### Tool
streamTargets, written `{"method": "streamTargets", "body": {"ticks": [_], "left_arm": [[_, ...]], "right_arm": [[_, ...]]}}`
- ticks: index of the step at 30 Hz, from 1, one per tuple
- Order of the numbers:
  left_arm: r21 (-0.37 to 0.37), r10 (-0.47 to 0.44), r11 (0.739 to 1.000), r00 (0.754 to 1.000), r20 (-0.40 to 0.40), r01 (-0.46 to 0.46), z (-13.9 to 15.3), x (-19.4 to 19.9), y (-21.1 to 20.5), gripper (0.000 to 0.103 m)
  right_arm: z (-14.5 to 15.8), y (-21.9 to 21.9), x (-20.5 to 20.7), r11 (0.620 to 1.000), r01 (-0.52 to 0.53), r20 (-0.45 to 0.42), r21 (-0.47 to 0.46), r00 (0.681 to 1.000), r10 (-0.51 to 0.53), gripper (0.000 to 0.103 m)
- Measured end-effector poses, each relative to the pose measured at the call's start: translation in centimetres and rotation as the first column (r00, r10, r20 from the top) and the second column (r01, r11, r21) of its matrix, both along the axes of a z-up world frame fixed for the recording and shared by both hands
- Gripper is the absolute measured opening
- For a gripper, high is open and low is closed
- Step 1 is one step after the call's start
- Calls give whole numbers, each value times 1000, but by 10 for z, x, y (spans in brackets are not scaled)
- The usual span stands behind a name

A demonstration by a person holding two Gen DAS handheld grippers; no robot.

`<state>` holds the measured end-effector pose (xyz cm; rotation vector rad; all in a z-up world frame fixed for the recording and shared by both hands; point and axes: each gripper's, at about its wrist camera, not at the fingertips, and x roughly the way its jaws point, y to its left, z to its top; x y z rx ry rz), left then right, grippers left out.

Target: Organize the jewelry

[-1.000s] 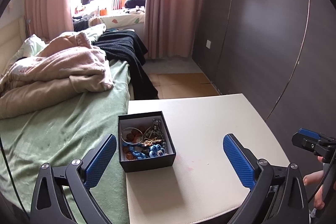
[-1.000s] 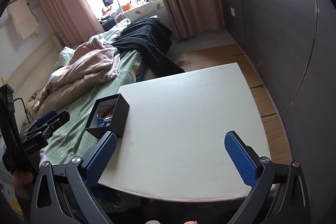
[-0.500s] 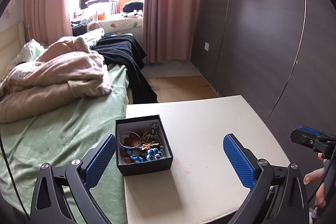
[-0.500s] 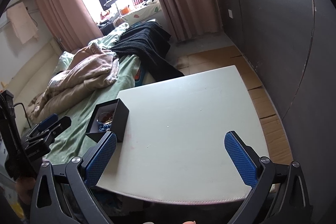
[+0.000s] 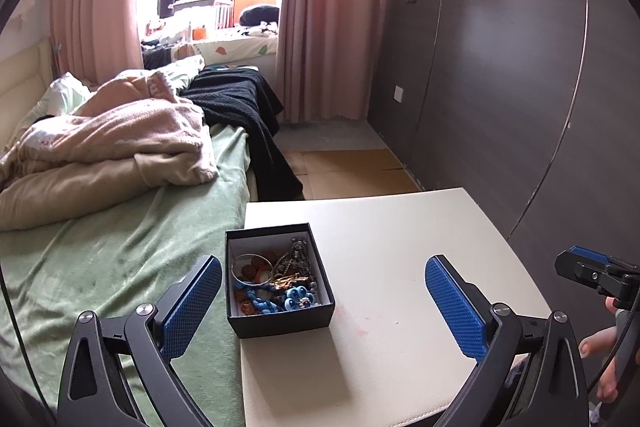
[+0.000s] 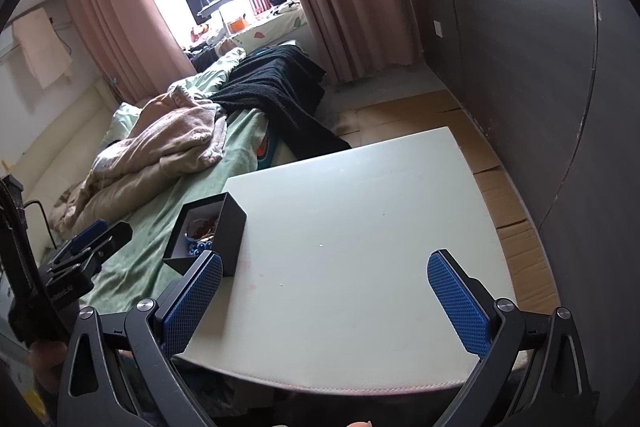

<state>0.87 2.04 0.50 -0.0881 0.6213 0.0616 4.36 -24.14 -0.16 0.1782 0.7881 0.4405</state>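
Both tools (image 5: 323, 301) (image 6: 325, 295) apparently wide open, empty

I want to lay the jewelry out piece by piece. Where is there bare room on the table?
The table is bare from the black box across to its wall-side edge and far edge. Only the bed-side edge, where the box sits, is crowded.

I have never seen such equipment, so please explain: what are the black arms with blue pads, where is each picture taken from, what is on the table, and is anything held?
No robot here: a person holds one two-finger gripper in each hand, with a camera on each looking forward along its fingers. One picture is from the left gripper, the other from the right gripper. The blue pads are the fingertips. Both grippers are open and hold nothing. On the white table, at its edge beside the bed, stands an open black box with mixed jewelry inside.
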Motion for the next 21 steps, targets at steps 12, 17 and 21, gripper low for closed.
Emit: {"method": "streamTargets", "body": {"ticks": [12, 17, 21], "left_arm": [[-17, 19, 1000, 1000, -2, -19, -1, 4, 4, 102], [-20, 31, 999, 1000, -6, -31, -3, 5, 6, 102], [-16, 37, 999, 999, -2, -37, -3, 7, 8, 102]], "right_arm": [[7, 9, -1, 1000, -11, 23, 1, 1000, 11, 103], [5, 9, 0, 1000, 6, 28, -3, 1000, -6, 103], [2, 5, 3, 999, 24, 27, 31, 999, -24, 103]]}}
